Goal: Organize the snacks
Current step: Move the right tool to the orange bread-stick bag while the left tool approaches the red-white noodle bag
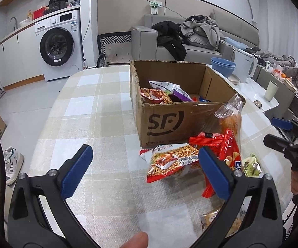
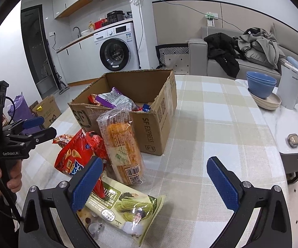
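- Washing machine (image 2: 116, 54) under the kitchen counter, door shut.
- Grey sofa (image 2: 221, 66) piled with dark and grey clothes (image 2: 256, 45).
- Stacked blue bowls (image 2: 261, 84) on beige plates, beside white kettle (image 2: 291, 90).
- White sneakers (image 1: 10, 163) on the floor.

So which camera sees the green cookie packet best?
The right wrist view. The green cookie packet lies flat and close below the open right gripper, nearly whole, with its printing readable. The left wrist view shows only a small green corner of it, past the red snack bags.
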Available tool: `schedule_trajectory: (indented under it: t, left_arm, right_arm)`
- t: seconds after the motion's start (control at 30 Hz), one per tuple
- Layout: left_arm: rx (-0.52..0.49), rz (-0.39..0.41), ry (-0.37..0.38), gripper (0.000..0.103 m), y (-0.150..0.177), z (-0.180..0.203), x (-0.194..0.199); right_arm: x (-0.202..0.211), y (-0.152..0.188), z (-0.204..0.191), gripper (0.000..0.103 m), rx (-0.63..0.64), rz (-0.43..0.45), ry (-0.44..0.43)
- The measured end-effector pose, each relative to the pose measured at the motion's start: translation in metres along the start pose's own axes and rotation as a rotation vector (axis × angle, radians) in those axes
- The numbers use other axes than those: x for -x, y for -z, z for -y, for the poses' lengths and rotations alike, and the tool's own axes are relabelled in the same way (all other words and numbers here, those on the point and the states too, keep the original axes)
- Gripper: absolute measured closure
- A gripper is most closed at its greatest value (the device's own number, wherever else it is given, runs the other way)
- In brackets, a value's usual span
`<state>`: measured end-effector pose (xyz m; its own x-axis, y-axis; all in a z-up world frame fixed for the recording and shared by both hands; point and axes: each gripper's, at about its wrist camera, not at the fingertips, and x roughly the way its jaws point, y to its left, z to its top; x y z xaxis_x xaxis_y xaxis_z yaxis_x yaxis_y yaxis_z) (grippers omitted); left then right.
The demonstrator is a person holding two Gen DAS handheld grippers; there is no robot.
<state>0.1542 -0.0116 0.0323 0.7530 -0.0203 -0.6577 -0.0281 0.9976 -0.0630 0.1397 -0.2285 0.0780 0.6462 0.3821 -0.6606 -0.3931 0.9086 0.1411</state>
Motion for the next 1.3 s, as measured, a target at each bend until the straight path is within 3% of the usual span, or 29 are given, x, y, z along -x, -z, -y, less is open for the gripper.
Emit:
schedule_trajectory:
  t: [1.07, 1.17, 1.3]
  left_arm:
    - [0.018, -0.056, 0.018, 0.001, 0.005, -0.011, -0.023]
    - [0.019, -0.058, 0.019, 0.001, 0.005, -0.011, -0.024]
    - [0.020, -0.062, 0.020, 0.001, 0.006, -0.011, -0.024]
  right_arm:
    - [-0.062, 0.007, -0.023, 0.001, 0.003, -0.082, 0.022]
    - [-0.066, 0.007, -0.023, 0.005, 0.004, -0.088, 0.018]
    - [-0.073, 0.008, -0.024, 0.023, 0.004, -0.113, -0.004]
